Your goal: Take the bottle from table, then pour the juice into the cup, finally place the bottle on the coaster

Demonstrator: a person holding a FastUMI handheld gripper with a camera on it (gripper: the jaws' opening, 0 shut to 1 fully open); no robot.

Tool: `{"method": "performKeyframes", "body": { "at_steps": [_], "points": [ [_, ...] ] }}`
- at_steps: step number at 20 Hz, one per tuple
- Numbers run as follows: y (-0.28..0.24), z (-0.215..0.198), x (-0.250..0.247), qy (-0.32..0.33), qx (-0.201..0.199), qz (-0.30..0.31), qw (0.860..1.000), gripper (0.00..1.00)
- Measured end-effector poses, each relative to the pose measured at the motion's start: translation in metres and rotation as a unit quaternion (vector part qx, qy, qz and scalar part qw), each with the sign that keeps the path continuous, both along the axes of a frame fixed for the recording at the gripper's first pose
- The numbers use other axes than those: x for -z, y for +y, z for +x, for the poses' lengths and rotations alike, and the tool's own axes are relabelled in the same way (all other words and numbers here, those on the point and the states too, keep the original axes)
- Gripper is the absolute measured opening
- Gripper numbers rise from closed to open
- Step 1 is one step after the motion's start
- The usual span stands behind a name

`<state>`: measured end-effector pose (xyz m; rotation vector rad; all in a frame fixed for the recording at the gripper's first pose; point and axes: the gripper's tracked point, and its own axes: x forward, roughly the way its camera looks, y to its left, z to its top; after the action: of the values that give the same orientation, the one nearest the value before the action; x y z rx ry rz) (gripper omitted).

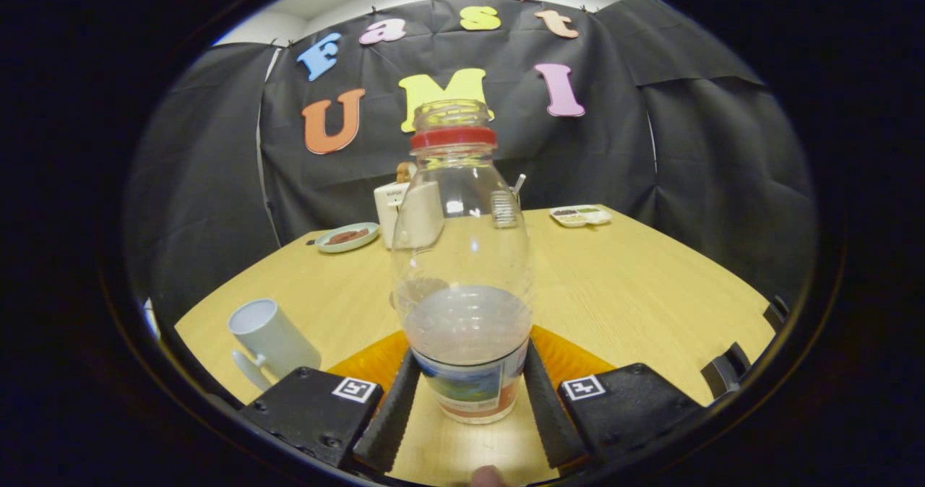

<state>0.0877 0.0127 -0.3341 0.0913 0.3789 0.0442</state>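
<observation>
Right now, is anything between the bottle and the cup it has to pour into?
Nothing visible. The bottle stands upright between the gripper fingers, which touch its sides near the base. The cup stands off to one side on the table, with bare tabletop between them.

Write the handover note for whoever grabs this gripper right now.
Gripper: fingers sit on either side of the bottle near its base; they look closed on it, bottle upright.
Bottle: cap off, red ring at the neck, some liquid in the lower part. Its base is above an orange coaster; I cannot tell if it is resting on it or just over it.
Cup: on the table, to the left of the fingers, upright; its contents cannot be seen.
Done: bottle is in the grip. Whether the pour has happened cannot be told.
Left: check the cup, pour if needed, then leave the bottle on the coaster and let go.
</observation>
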Motion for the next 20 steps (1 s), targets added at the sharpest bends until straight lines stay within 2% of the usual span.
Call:
{"method": "performKeyframes", "body": {
  "at_steps": [6,10,13,15,16,20],
  "points": [
    [0.025,0.0,-0.035,-0.025,-0.027,-0.085,0.996,0.73],
    [0.031,0.007,-0.052,-0.031,-0.04,-0.206,0.977,0.74],
    [0.039,0.013,-0.054,-0.037,-0.054,-0.271,0.96,0.74],
    [0.042,0.015,-0.056,-0.044,-0.059,-0.32,0.944,0.74],
    [0.044,0.017,-0.057,-0.05,-0.061,-0.353,0.932,0.74],
    [0.051,0.023,-0.057,-0.077,-0.074,-0.474,0.874,0.74]
  ]
}}
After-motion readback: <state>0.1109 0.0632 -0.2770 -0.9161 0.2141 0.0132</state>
